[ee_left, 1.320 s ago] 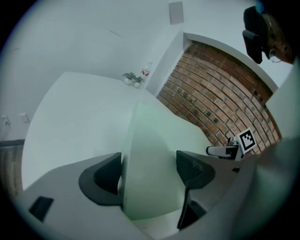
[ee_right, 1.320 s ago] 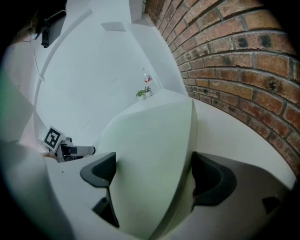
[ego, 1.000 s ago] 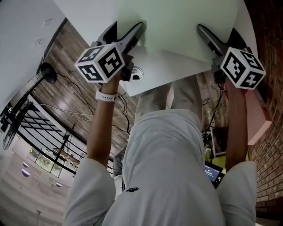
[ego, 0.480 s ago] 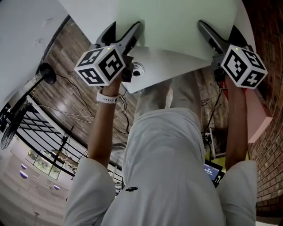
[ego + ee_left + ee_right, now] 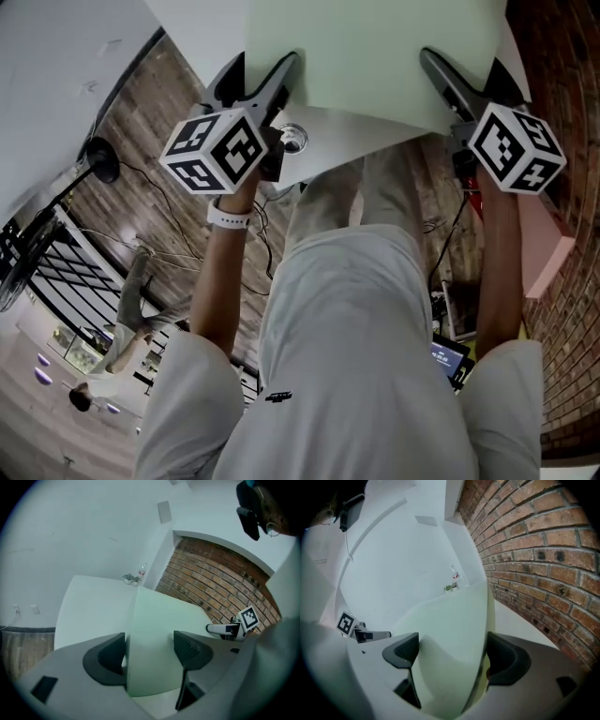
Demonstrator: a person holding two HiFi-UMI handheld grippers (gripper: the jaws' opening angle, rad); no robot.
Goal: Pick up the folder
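Note:
The pale green folder (image 5: 366, 56) (image 5: 154, 634) (image 5: 450, 639) hangs over the white table (image 5: 202, 23) (image 5: 89, 606), carried by both grippers. My left gripper (image 5: 258, 70) (image 5: 150, 651) has the folder's left edge between its dark pads, and its jaws are still closing on it. On the folder's right edge sits my right gripper (image 5: 469, 75) (image 5: 452, 653), pads against the sheet. The folder bows between each pair of jaws. Each gripper's marker cube faces the head camera.
A brick wall (image 5: 534, 550) (image 5: 562, 56) runs close along the right, with a pink ledge (image 5: 548, 234) below it. A small bottle and bits (image 5: 139, 573) (image 5: 452, 581) stand at the table's far end. Cables and a fan stand (image 5: 98, 155) lie on the wood floor at left.
Both grippers and the folder have risen toward the head camera. The folder now covers more of the table's near corner. A person has come into view at the lower left.

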